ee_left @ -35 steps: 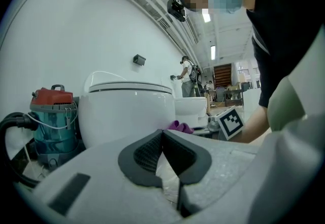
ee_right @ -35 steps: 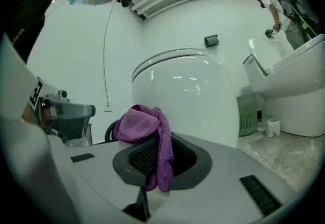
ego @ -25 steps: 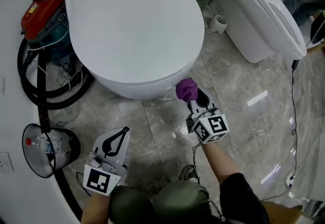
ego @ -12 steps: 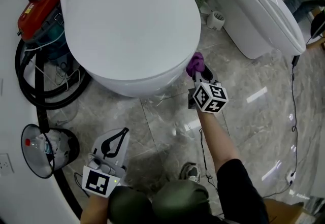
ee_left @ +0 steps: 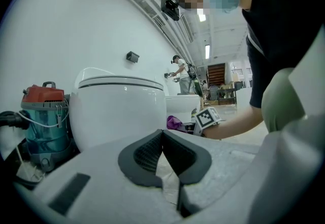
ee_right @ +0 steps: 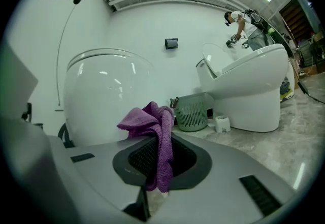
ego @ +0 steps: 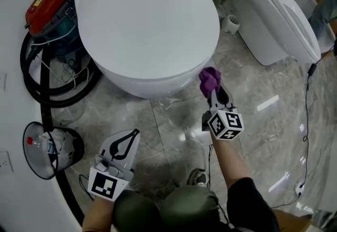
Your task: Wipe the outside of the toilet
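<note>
Drawn slightly back from the bowl since half a second ago, the right hand-held gripper (ego: pixel 216 90) is clamped on the purple cloth (ego: pixel 209 79), which hangs just beside the toilet's (ego: pixel 147 20) front right flank. The left hand-held gripper (ego: pixel 134 134) has its jaws together and empty, low over the marble floor (ego: pixel 174 120), apart from the toilet.

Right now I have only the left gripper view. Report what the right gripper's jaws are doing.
Observer: The right gripper is shut on a purple cloth, pinched between its jaws.
Operator: Name what stands on the floor beyond that cloth.
Observer: A green basket, between the toilet and a second toilet.
Operator: Now the floor left of my left gripper.
Observer: A round bin with a bottle in it.
</note>
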`<state>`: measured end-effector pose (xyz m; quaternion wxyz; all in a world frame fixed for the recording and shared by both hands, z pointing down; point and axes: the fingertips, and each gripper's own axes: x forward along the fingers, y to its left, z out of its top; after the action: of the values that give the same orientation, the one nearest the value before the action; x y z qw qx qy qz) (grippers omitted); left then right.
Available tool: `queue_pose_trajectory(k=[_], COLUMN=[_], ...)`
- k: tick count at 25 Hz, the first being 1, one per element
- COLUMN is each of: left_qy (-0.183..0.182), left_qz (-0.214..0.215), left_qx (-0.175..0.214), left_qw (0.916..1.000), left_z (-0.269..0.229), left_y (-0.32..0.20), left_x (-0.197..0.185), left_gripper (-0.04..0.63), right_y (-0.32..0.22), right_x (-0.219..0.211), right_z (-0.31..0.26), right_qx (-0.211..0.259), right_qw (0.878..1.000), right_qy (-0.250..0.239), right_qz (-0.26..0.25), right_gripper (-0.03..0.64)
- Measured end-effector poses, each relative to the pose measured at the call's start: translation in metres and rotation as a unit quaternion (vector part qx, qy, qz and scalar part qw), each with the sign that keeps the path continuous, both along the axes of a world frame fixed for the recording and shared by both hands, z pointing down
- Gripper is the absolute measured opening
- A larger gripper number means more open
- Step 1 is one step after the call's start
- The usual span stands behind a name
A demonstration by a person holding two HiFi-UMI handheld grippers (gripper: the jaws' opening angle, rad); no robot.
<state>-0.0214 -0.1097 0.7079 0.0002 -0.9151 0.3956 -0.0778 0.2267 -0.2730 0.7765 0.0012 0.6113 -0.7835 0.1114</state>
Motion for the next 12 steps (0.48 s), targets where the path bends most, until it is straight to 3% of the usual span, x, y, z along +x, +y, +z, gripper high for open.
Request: queue_pose_trajectory(k=[7, 12], left_qy=[0.007, 0.01], left_qz=[-0.013, -0.024], left_qx=[0.0, 0.001], left_qw=[0.9999, 0.9996], left_z=[-0.001, -0.003], left_y=[-0.001, 0.0], left_x=[-0.008, -0.018], left_gripper=[0.003, 0.003], right_y=[0.08, 0.104], right_x=[-0.06, -0.13], right_z=[0.01, 0.03], right_qx=[-0.007, -0.027], right_qw=[0.996, 0.983], right_qy=[-0.005, -0.009], right_qz=[-0.086, -0.179], right_gripper=[0.041, 0.041])
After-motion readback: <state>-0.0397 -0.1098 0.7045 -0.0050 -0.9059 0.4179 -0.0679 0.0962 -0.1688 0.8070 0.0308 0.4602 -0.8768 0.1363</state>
